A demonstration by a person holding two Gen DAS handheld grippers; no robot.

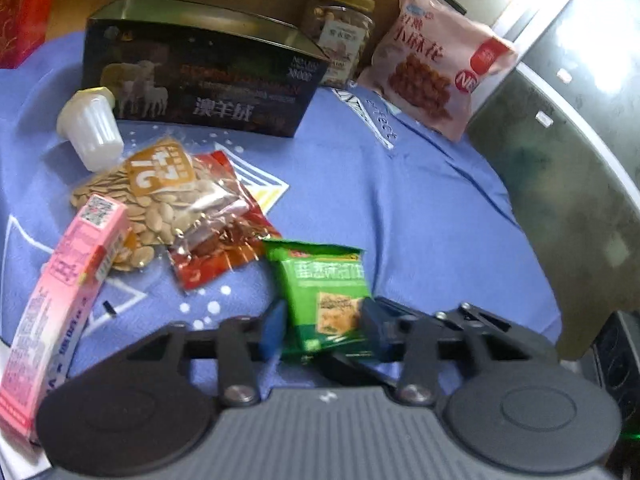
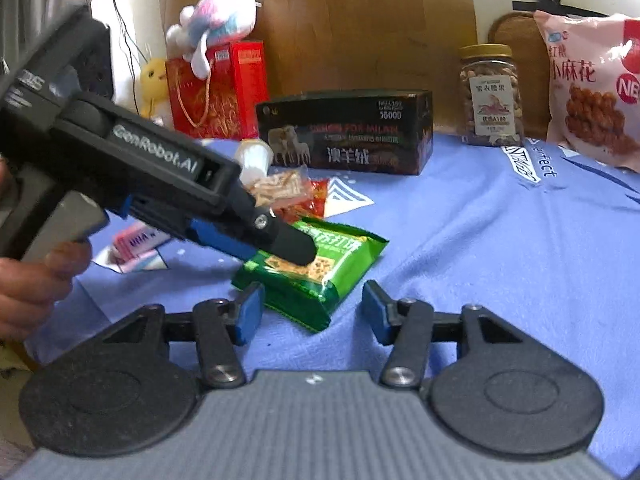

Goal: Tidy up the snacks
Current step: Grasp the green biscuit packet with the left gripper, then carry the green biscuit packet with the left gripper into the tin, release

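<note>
Left gripper [image 1: 322, 330]: closed around the lower end of the green cracker packet [image 1: 326, 296], pads against both sides; seen from the right wrist view, one black fingertip lay on top of the packet.
Right gripper [image 2: 312, 312]: spread apart, nothing between the pads; near corner of the packet lay just ahead of the gap, untouched.
Green cracker packet: lay on the blue cloth [image 1: 400, 208] covering the table, near the front middle, beside the red wrapper.
Red snack wrapper [image 1: 224, 256]: lay flat, touching the seed bag, just left of the green packet.
Seed bag [image 1: 160, 200]: clear with an orange label, between the white cup and the pink carton.
Pink carton [image 1: 64, 280]: at the left edge, overlapping the seed bag.
White jelly cup [image 1: 90, 128]: tipped on its side, in front of the dark box.
Dark box [image 1: 200, 80]: open-topped, at the back of the cloth.
Nut jar [image 2: 491, 96]: upright, behind the cloth, right of the box.
Pink twist-snack bag [image 2: 592, 92]: propped upright at the far right.
Hand [image 2: 28, 280]: gripped the left tool's handle.
</note>
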